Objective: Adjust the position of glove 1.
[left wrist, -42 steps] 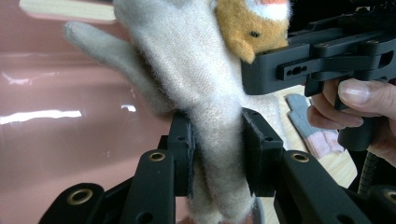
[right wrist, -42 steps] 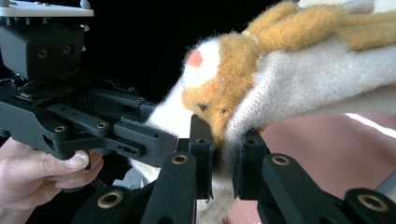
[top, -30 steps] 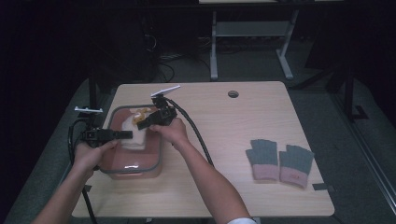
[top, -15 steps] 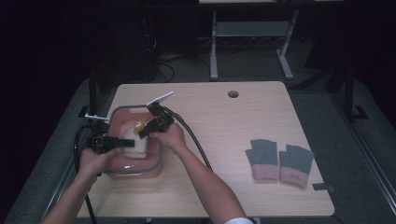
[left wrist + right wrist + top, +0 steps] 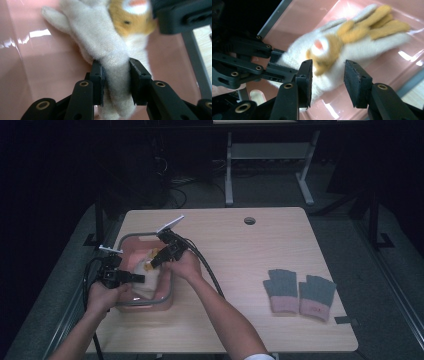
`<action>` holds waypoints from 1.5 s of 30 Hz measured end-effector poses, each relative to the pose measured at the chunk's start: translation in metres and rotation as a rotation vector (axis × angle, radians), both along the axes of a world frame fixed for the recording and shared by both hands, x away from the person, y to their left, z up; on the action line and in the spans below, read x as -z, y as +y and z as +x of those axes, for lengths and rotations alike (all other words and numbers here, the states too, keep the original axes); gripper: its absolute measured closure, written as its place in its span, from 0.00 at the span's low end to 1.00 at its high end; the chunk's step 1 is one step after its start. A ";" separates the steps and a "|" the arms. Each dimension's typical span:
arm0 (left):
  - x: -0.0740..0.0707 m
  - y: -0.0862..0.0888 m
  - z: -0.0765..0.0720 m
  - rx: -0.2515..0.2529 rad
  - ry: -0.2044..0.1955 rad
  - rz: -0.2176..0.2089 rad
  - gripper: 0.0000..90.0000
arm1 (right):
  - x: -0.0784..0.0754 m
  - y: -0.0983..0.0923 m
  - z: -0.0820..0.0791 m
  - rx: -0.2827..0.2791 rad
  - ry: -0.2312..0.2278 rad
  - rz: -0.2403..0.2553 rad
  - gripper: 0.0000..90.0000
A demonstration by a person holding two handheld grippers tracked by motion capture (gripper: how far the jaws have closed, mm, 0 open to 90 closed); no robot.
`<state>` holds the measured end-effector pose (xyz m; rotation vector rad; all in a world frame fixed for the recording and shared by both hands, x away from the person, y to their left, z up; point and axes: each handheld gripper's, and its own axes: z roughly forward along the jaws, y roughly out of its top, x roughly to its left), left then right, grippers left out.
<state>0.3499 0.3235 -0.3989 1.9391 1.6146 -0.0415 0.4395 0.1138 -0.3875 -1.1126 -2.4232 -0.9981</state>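
Observation:
A white and orange plush toy (image 5: pixel 144 270) lies in a pink bin with a grey rim (image 5: pixel 167 295) at the table's left. My left gripper (image 5: pixel 137 278) reaches in from the bin's left side. In the left gripper view it (image 5: pixel 116 80) is shut on a pale limb of the plush toy (image 5: pixel 100 37). My right gripper (image 5: pixel 152 262) hovers over the toy's head from the right. Its jaws (image 5: pixel 328 77) have just been opening and stand apart, with the plush toy (image 5: pixel 352 47) beyond them and neither pad pressing it.
Two grey gloves with pink cuffs (image 5: pixel 300 292) lie flat at the table's right. A round cable hole (image 5: pixel 249 220) sits near the far edge. Cables trail from both grippers over the bin's sides. A dark floor surrounds the table.
The left hand has sunk a little, lowering the toy's limb into the bin. The right gripper's jaws have spread apart and let go of the toy's head.

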 end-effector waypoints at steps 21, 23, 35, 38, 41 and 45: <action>-0.013 -0.016 0.007 0.044 -0.019 0.157 0.77 | -0.022 -0.028 -0.007 0.003 -0.036 0.077 0.65; -0.008 -0.022 0.010 0.065 -0.002 0.193 0.79 | -0.023 -0.031 -0.007 0.003 -0.048 0.085 0.65; -0.010 -0.023 0.012 0.065 -0.007 0.230 0.74 | -0.030 -0.047 -0.010 0.007 -0.053 0.115 0.65; -0.017 -0.020 0.009 0.054 -0.038 0.214 0.68 | -0.031 -0.052 -0.011 0.011 -0.053 0.130 0.64; -0.022 -0.019 0.006 0.052 -0.076 0.171 0.64 | -0.032 -0.058 -0.012 0.013 -0.059 0.131 0.62; -0.030 -0.020 0.004 0.041 -0.114 0.125 0.58 | -0.031 -0.071 -0.013 0.028 -0.066 0.138 0.59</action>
